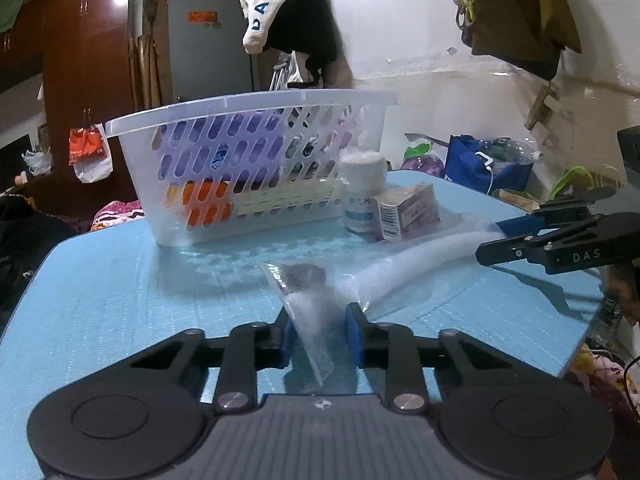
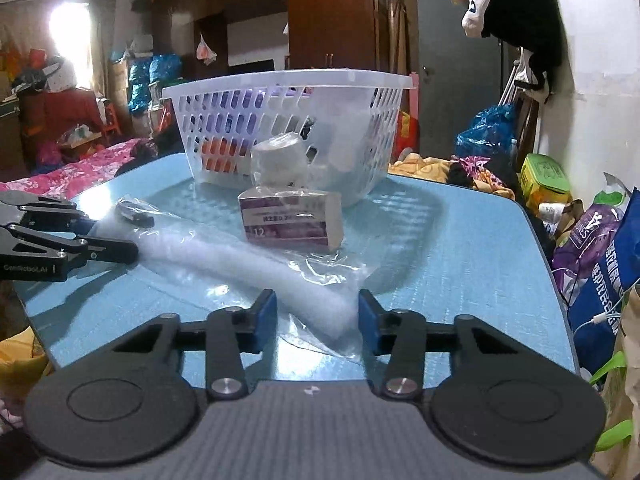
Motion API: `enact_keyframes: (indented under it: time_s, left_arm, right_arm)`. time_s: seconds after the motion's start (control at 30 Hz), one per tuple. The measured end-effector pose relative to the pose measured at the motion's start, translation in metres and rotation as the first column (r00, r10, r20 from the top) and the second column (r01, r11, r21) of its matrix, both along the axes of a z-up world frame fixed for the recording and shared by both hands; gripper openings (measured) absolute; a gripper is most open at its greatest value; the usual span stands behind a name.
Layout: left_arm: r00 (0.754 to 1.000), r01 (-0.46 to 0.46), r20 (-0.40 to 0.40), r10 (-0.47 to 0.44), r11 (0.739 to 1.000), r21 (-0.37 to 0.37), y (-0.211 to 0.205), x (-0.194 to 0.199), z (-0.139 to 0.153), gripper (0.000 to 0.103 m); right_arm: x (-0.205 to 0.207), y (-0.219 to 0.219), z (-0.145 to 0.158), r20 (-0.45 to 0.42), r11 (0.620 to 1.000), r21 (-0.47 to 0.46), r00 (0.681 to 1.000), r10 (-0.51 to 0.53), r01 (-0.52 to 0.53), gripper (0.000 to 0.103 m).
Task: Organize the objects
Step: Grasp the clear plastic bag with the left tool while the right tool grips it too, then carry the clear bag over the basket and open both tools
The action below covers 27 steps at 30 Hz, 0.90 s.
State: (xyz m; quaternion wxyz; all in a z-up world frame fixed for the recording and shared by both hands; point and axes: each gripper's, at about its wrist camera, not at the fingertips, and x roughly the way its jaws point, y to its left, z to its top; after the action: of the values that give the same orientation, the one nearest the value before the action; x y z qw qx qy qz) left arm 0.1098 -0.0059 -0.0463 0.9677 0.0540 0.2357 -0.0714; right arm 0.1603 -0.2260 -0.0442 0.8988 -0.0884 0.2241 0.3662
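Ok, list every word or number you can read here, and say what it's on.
"DANGROU": white sleeve hanging on the wall.
"DAS": right gripper, on its body.
"12": purple box.
"CenRobot.AI", roughly: left gripper, on its body.
Barcode on the box, bottle label, basket contents, bag print: too blurred to read.

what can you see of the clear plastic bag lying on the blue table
The clear plastic bag is long, thin, crinkled and see-through, lying flat across the blue table in front of the white basket. A white padded roll fills its length; a small dark item sits at one end. A purple box rests on its film. The left gripper pinches one end, and the right gripper straddles the other, pads near the roll.
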Motion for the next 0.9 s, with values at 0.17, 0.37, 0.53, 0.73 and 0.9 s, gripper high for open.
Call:
enact_keyframes:
  time_s: [0.17, 0.37, 0.53, 0.73, 0.9]
  left_arm:
    - [1.0, 0.002, 0.014, -0.002, 1.0, 0.009, -0.003, -0.003, -0.001, 0.023]
    - [0.999, 0.013, 0.045, -0.012, 1.0, -0.016, 0.002, -0.012, 0.001, 0.018]
    - [0.995, 0.022, 0.102, -0.02, 1.0, -0.021, 0.005, -0.024, 0.01, 0.017]
    - [0.986, 0.033, 0.162, -0.03, 0.999, -0.019, 0.009, -0.035, 0.025, 0.017]
    - [0.976, 0.029, 0.214, -0.026, 1.0, -0.009, 0.013, -0.034, 0.047, 0.017]
  right_arm:
    - [-0.007, -0.002, -0.002, 0.041, 1.0, 0.001, 0.999, 0.007, -0.007, 0.03]
    - [-0.017, -0.006, 0.004, 0.067, 1.0, 0.021, 0.998, 0.021, -0.023, 0.017]
    - [-0.026, -0.009, 0.013, 0.107, 0.999, 0.045, 0.994, 0.026, -0.03, 0.016]
    - [-0.029, -0.01, 0.032, 0.148, 0.996, 0.078, 0.988, 0.037, -0.048, 0.016]
    - [-0.025, -0.001, 0.058, 0.193, 0.994, 0.095, 0.98, 0.039, -0.058, 0.016]
